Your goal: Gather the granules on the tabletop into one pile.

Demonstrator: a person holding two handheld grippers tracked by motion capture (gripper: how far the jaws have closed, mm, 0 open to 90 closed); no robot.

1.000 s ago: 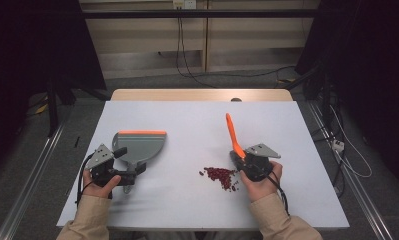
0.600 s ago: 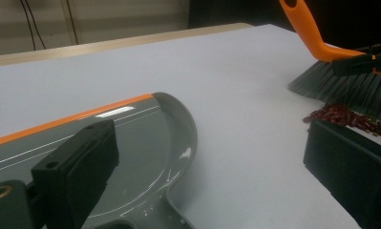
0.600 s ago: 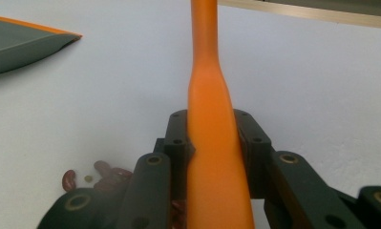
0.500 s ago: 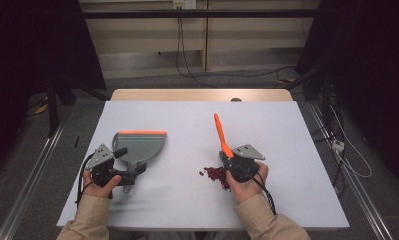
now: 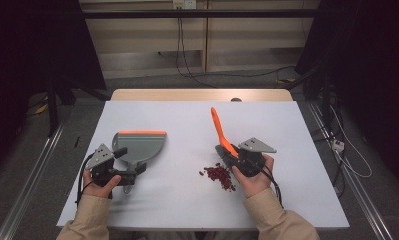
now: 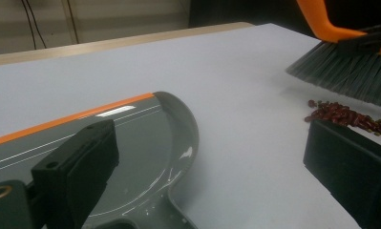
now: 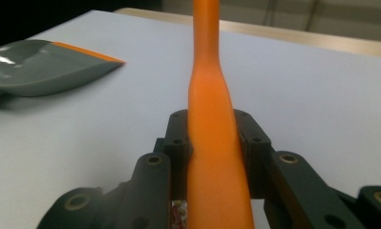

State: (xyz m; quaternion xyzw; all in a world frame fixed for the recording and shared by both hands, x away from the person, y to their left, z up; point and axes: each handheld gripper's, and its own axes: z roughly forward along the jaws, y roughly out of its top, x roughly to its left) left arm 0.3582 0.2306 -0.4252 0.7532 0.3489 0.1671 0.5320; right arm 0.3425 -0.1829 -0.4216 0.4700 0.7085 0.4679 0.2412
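Note:
A grey dustpan [image 5: 139, 142] with an orange front lip lies on the left half of the white table [image 5: 187, 120]. My left gripper [image 5: 129, 172] sits at its handle end, jaws wide apart on either side of the handle, in the left gripper view too [image 6: 212, 143]. The right gripper [image 5: 227, 152] is shut on the orange handle of a hand brush [image 5: 219, 130], which leans up and to the left. Its grey bristles [image 6: 345, 76] hang just above a small pile of red beans [image 5: 218, 174]. The dustpan [image 7: 40, 67] lies far left in the right gripper view.
A wooden strip [image 5: 202, 94] runs along the table's far edge. Metal rails [image 5: 32, 185] lie on the floor on both sides, with cables [image 5: 337, 145] at the right. Bare tabletop separates the dustpan from the beans.
The right gripper and brush shifted left over the beans, then back a little to the right, with the handle now leaning further left. Left gripper and dustpan stayed put.

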